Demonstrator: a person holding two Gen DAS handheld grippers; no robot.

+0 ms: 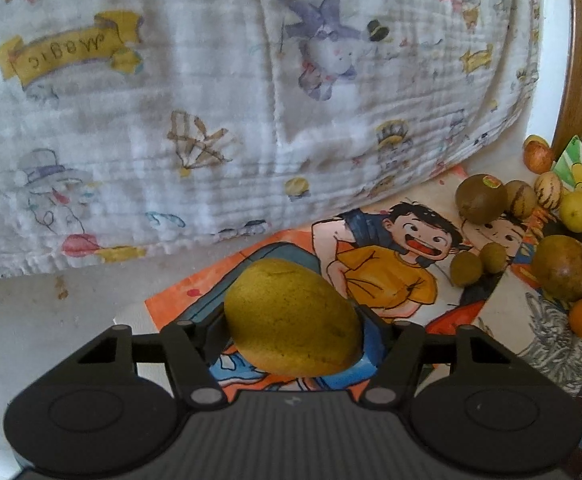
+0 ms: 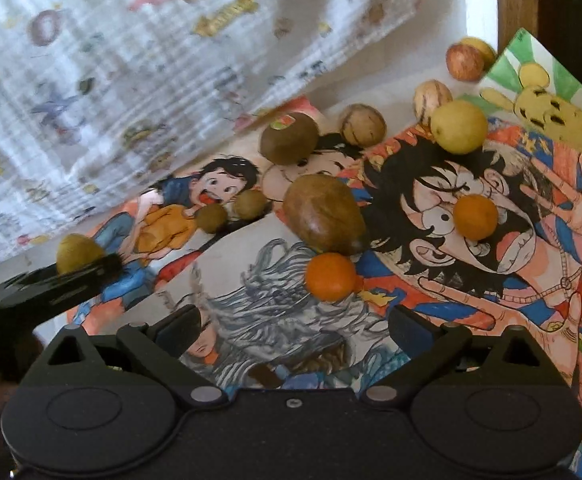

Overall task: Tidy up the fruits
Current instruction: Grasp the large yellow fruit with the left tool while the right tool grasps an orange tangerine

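Observation:
My left gripper (image 1: 293, 322) is shut on a yellow-green mango (image 1: 293, 318), held just above the cartoon drawings (image 1: 391, 272). The same mango (image 2: 77, 258) shows at the left of the right wrist view, behind the blurred left gripper (image 2: 47, 288). My right gripper (image 2: 293, 330) is open and holds nothing. Ahead of it lie an orange fruit (image 2: 331, 276), a brown-green mango (image 2: 325, 214), a second orange fruit (image 2: 475, 216), two small kiwis (image 2: 231, 210), a stickered kiwi (image 2: 289, 136) and a yellow round fruit (image 2: 459, 126).
A white printed cloth (image 1: 211, 100) covers the back and left of the table. A striped melon (image 2: 431, 98), a brown striped fruit (image 2: 363, 124) and a red apple (image 2: 465, 60) lie further back. A wooden frame (image 1: 581, 60) stands at the right.

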